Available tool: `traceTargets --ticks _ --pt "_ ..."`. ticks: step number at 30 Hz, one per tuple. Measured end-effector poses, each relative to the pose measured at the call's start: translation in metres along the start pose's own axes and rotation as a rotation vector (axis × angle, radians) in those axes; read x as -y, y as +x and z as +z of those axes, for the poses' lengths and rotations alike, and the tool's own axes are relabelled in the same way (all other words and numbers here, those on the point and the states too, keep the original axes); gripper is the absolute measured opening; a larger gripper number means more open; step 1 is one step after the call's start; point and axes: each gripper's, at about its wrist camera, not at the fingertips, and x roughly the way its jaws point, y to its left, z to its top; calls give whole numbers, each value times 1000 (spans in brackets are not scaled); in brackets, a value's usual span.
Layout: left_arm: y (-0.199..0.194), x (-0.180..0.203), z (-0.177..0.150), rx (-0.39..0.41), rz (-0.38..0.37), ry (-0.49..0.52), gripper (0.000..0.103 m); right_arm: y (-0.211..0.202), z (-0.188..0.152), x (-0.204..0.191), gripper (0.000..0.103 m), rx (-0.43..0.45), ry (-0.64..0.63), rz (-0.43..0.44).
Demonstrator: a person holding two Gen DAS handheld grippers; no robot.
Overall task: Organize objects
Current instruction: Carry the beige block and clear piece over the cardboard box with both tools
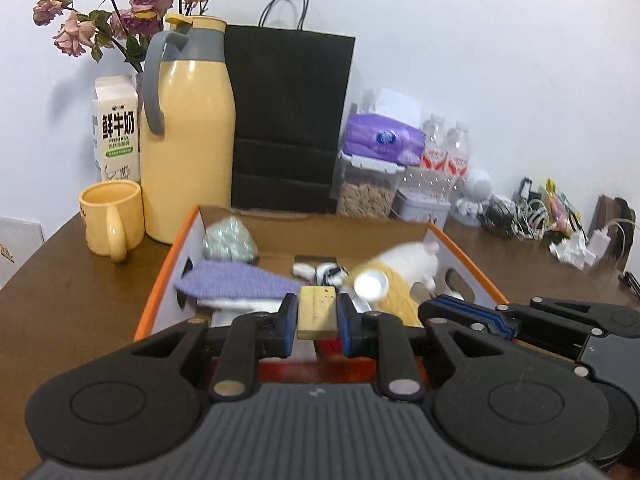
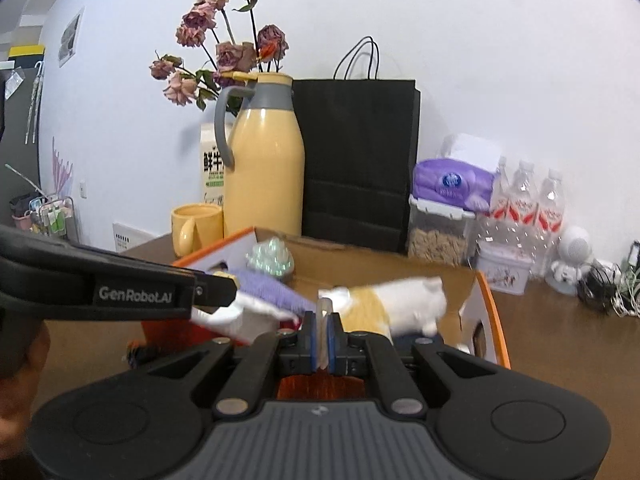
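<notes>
Left claw [image 1: 318, 314]: nearly closed, both pads clamped on a pale wooden block [image 1: 317, 312], held above the near edge of the cardboard box [image 1: 156, 292]. Right claw [image 2: 321, 338]: almost fully closed on a thin translucent piece [image 2: 323, 320]; identity unclear. Box sits on the brown desk [image 1: 80, 292]; inside, a purple cloth [image 1: 236, 282], a green glittery ball [image 1: 228, 240] and a white-and-orange plush toy [image 1: 400, 272], blurred. Behind the box: yellow mug [image 1: 112, 220], yellow jug [image 1: 188, 136], black paper bag [image 1: 288, 120].
</notes>
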Motion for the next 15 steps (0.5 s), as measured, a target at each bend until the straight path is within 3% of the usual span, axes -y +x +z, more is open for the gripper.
traceTargets --ticks 15 --pt "72 -29 26 -19 19 -29 21 74 33 21 5 33 32 -5"
